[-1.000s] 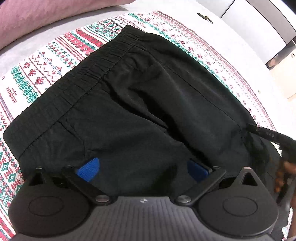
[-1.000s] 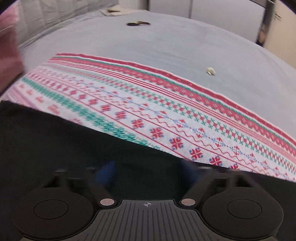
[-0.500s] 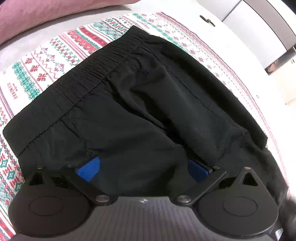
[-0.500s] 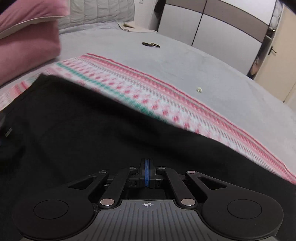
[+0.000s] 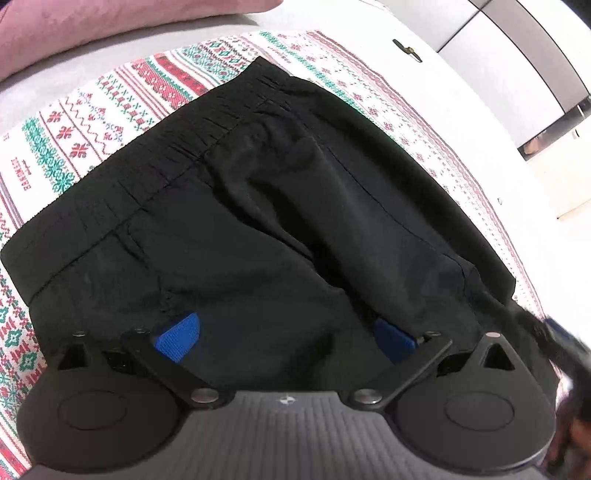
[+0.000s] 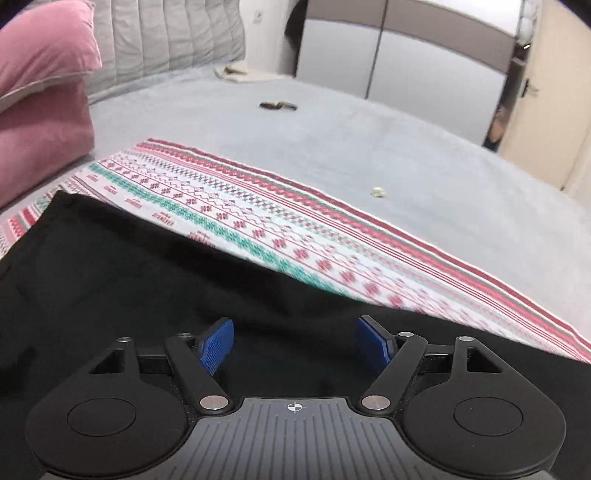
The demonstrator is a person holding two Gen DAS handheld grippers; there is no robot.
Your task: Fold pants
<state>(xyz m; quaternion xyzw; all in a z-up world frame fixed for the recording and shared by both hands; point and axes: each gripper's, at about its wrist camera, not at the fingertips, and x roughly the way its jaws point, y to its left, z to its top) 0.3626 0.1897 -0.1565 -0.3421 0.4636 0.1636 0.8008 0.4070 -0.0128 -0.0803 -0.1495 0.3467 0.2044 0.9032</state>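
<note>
Jaws of our left gripper [image 5: 286, 341] stand spread wide in the left wrist view, blue pads [image 5: 178, 336] apart, with nothing pinched; black cloth lies under and between them. The pants [image 5: 258, 229] lie ahead of these jaws, folded into a short, wide shape. Their gathered waistband [image 5: 155, 162] runs across the far left, well ahead of the jaws, and a folded layer ends to the right of the right-hand pad. Under the pants we see a patterned cloth [image 5: 92, 122] in red, green and white, spread on the grey bed [image 5: 122, 48]. A pink pillow [image 5: 110, 22] sits far ahead to the left. A blurred dark shape at the right edge we cannot make out.

Turning to the right wrist view, our right gripper [image 6: 295, 341] also has its jaws parted; they have just been opening, and nothing is clamped between the blue pads [image 6: 218, 345]. The pants [image 6: 129, 266] spread below and ahead of these jaws, their far edge slanting from upper left to lower right. Beyond that edge lies the patterned cloth [image 6: 277, 221], then the bed [image 6: 369, 147]. The pillow [image 6: 40, 103] stands far off to the left, and a small dark object [image 6: 277, 106] rests on the bed far ahead of the jaws.
</note>
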